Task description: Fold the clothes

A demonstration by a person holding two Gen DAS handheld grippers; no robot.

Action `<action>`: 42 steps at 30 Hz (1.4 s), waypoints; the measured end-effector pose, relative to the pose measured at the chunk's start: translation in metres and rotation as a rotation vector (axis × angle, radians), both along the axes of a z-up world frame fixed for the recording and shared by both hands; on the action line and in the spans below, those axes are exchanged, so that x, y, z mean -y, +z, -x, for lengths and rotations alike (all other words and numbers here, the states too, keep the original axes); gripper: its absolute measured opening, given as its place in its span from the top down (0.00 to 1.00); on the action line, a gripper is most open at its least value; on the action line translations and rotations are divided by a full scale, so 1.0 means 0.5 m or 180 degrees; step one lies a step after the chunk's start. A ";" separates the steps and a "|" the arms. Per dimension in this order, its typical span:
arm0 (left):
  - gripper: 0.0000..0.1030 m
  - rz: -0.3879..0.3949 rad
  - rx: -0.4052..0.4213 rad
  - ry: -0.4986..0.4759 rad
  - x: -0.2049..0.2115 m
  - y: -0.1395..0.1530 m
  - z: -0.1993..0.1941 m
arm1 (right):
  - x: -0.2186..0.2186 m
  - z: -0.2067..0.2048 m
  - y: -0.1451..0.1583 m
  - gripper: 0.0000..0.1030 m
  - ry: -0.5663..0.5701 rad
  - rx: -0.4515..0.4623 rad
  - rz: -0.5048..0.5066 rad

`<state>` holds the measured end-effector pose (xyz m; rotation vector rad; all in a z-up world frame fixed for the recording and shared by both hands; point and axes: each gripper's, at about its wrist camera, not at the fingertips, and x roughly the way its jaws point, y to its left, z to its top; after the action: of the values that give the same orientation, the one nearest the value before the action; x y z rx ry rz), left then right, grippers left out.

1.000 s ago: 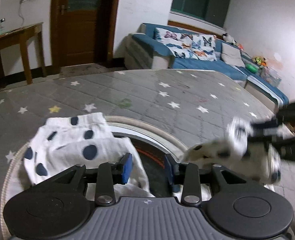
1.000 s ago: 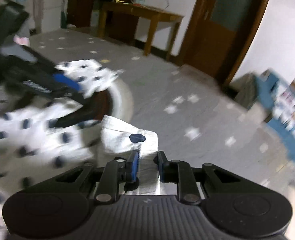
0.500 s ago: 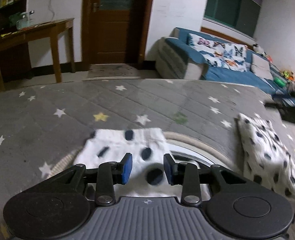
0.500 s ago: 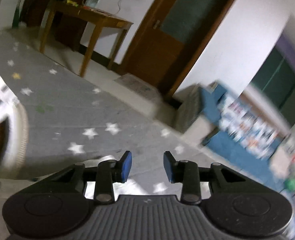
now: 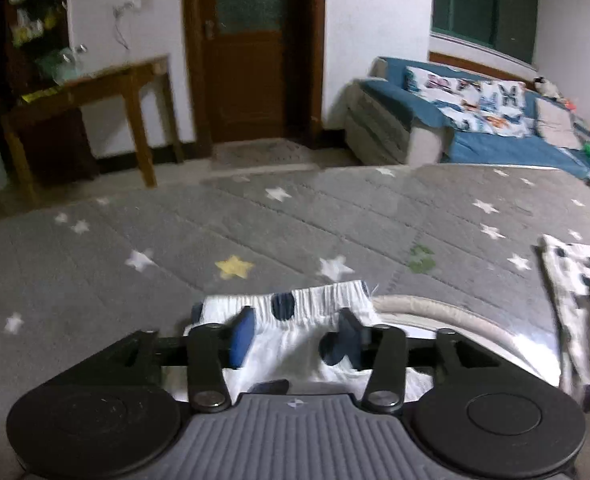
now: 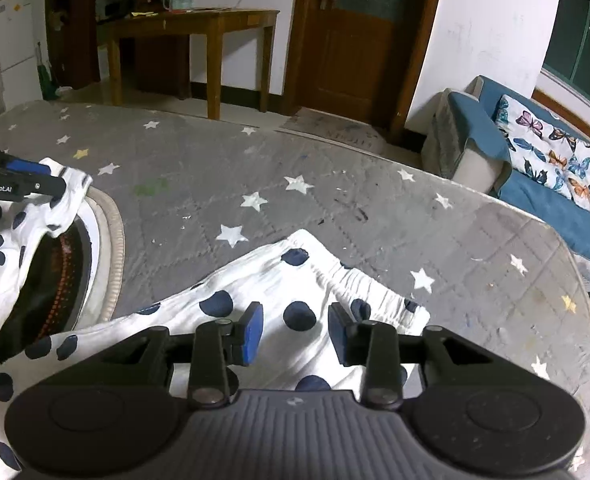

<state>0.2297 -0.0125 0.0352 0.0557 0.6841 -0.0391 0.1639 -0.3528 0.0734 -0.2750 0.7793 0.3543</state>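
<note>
Grey star-patterned mat (image 6: 335,208): polka-dot garment (image 6: 279,292) lay spread, partly over a round basket (image 6: 111,240). Both hand-held grippers, left (image 5: 295,338) and right (image 6: 297,334), gaped wide above the waistband; each should probably pinch one corner evenly.

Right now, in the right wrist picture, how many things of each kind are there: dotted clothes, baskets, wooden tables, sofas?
Dotted clothes: 2 (mat piece, basket piece)
Basket: 1
Wooden table: 1
Sofa: 1
Total: 5
</note>
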 end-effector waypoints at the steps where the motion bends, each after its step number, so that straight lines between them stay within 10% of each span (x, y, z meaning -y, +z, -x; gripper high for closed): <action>1: 0.49 -0.0008 0.0040 0.0042 -0.003 0.002 0.002 | 0.003 0.000 -0.002 0.65 -0.0007 -0.0009 -0.0012; 8: 0.52 -0.0012 -0.0012 0.0229 -0.032 0.002 -0.009 | 0.000 -0.004 -0.013 0.62 -0.0039 -0.0061 -0.0111; 16: 1.00 0.0020 -0.0017 0.0192 -0.044 0.005 -0.024 | 0.000 -0.007 -0.022 0.58 -0.0074 -0.0087 -0.0212; 25: 0.93 0.0157 -0.0030 0.0056 -0.056 0.033 -0.009 | 0.008 -0.009 -0.020 0.57 -0.0130 -0.0105 -0.0279; 28: 0.66 0.0045 -0.0016 0.0020 -0.053 0.036 0.002 | 0.008 -0.010 -0.021 0.57 -0.0132 -0.0102 -0.0283; 32: 0.57 -0.0018 -0.0087 0.0028 -0.051 0.020 0.005 | 0.007 -0.006 -0.022 0.56 -0.0118 -0.0105 -0.0296; 42: 0.94 -0.0076 0.0093 0.0007 -0.037 0.018 -0.009 | 0.000 -0.023 -0.026 0.51 -0.0104 -0.0061 -0.0262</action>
<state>0.2342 0.0059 0.0442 0.0783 0.6555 -0.0279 0.1755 -0.3529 0.0605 -0.1816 0.7852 0.3577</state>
